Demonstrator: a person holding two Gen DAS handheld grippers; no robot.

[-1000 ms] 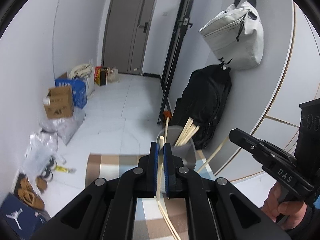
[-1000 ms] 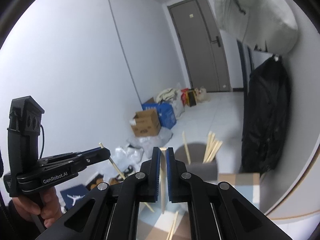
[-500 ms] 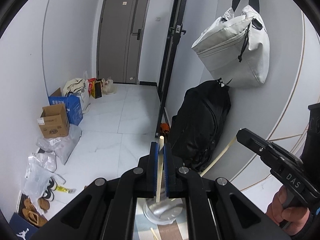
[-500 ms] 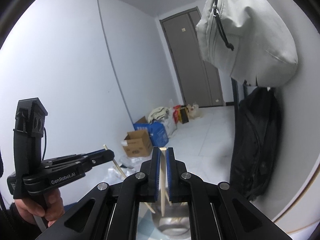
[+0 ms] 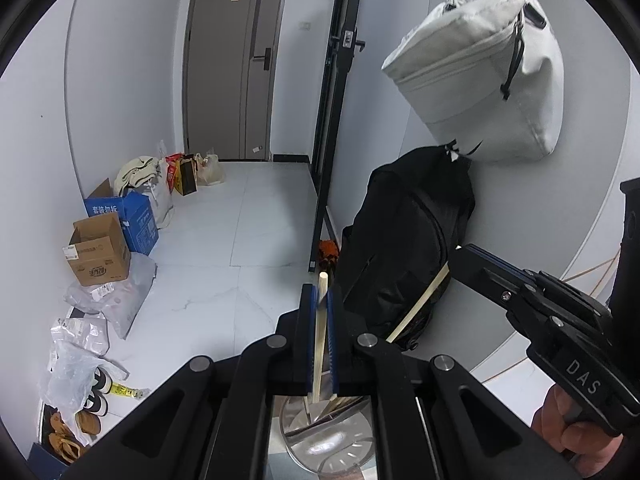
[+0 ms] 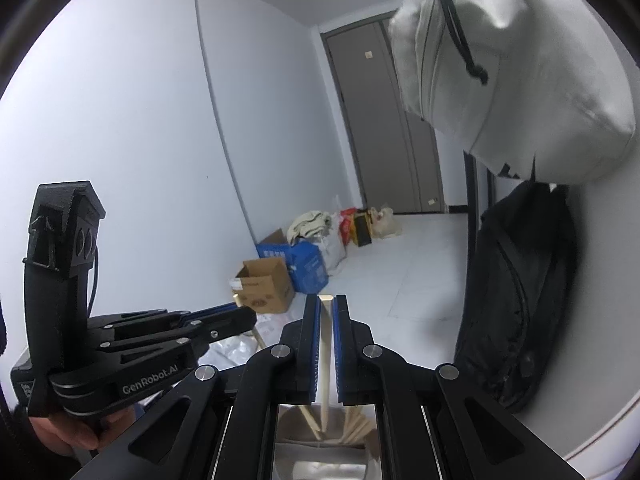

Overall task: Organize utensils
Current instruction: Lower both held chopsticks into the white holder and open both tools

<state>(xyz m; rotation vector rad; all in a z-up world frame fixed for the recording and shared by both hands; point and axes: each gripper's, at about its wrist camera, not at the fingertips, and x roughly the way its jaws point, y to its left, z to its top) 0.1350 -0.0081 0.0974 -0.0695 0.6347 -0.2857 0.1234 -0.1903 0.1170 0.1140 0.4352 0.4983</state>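
**Chopsticks held over the holder, one in each gripper**

Chopsticks are the items in hand. The left gripper point(image 5: 319, 312) is closed tight on one wooden chopstick point(image 5: 320, 336), held near upright with its lower end reaching toward the metal utensil holder point(image 5: 332, 446) directly below. The right gripper point(image 6: 327, 320) is likewise clamped on a second chopstick point(image 6: 326, 360), its tip hanging over the same holder point(image 6: 320, 460). Both sticks are in the air, not yet released.

Risks, as judged:
- Each stick is pinched at a single narrow point; it may pivot between the pads and miss the rim on release.
- The two grippers work close together over one opening; they could knock each other or cross their sticks.
- Sticks already leaning inside the holder may block an incoming tip and deflect it out.
- A push against the rim may tip the holder.

Count:
- Grippers: two, both closed on a stick.
- Chopsticks held: two.
- Holder: one.
- Chopsticks already inside: several; exact number cannot be told, as the gripper bodies hide most of the opening.
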